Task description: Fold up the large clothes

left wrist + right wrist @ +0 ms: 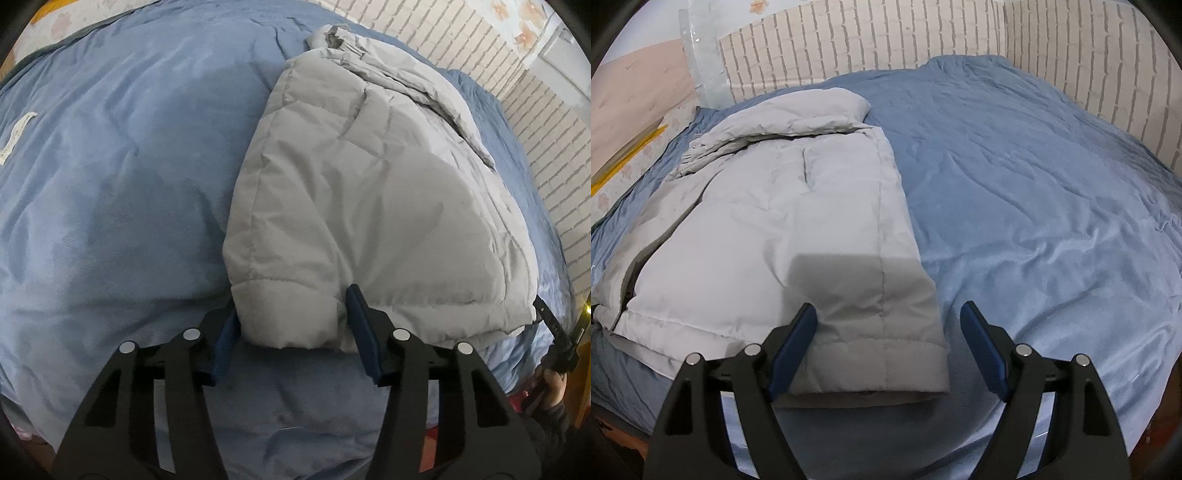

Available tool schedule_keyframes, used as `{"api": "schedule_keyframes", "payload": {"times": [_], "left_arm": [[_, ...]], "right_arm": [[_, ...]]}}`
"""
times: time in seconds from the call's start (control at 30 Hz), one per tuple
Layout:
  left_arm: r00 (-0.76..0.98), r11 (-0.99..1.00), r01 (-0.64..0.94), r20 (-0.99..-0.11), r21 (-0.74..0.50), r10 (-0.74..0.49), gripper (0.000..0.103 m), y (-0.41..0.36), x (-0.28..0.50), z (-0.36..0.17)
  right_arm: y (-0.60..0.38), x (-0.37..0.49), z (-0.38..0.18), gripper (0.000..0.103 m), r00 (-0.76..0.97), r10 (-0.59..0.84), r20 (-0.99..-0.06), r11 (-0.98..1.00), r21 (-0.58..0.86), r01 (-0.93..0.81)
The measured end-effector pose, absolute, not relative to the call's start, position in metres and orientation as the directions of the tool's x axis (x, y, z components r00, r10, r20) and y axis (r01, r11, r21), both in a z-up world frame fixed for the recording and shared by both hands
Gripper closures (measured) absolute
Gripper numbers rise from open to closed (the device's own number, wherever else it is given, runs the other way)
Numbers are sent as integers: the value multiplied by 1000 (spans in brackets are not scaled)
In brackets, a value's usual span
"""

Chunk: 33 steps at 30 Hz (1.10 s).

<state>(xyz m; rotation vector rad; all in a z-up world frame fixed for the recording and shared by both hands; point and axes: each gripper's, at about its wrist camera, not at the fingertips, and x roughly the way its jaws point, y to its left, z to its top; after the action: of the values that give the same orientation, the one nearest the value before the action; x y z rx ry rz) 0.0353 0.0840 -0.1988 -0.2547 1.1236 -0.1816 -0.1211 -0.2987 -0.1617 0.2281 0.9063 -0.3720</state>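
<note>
A grey padded jacket point(369, 192) lies folded lengthwise on a blue bed cover point(118, 184). My left gripper point(291, 317) is open, its jaws standing either side of the jacket's near left hem corner. In the right wrist view the jacket point(783, 229) lies left of centre on the blue cover point(1034, 184). My right gripper point(888, 332) is open over the jacket's near right hem corner, with its left finger above the fabric and its right finger over the cover. The right gripper also shows at the far right edge of the left wrist view point(554, 328).
A brick-pattern wall point(923, 40) runs behind the bed and along its side point(546, 147). A white label point(16, 136) lies on the cover at the left. The bed's near edge point(849, 435) is just below both grippers.
</note>
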Motion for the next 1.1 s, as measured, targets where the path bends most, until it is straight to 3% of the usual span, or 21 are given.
{"api": "schedule_keyframes", "payload": {"times": [0.1,0.23,0.37,0.53,0.77,1.03,1.07,1.1], "left_arm": [[428,956,4,-864,-292,-266,48,86,31,-198],[411,955,-4,-871,-297,-270,34,87,32,-205],[405,960,-6,-879,-279,-252,33,80,40,-209],[391,962,42,-881,-270,-265,68,63,52,-201],[413,983,69,-892,-168,-182,69,51,57,-198],[415,987,71,-895,-143,-160,69,49,58,-198],[417,988,70,-896,-137,-154,69,48,58,-198],[419,989,71,-896,-127,-146,70,44,59,-198]], "right_arm": [[-299,-121,-163,23,560,-223,-798,914,28,404],[-299,-121,-164,20,558,-222,-800,912,32,410],[-299,-121,-165,19,556,-221,-802,911,33,410],[-299,-122,-165,19,557,-216,-802,909,43,414],[-300,-122,-169,19,563,-150,-813,904,119,411],[-302,-117,-183,18,541,-91,-836,893,172,415],[-302,-118,-183,22,542,-83,-837,893,179,413],[-302,-118,-183,33,545,-67,-836,895,191,403]]}}
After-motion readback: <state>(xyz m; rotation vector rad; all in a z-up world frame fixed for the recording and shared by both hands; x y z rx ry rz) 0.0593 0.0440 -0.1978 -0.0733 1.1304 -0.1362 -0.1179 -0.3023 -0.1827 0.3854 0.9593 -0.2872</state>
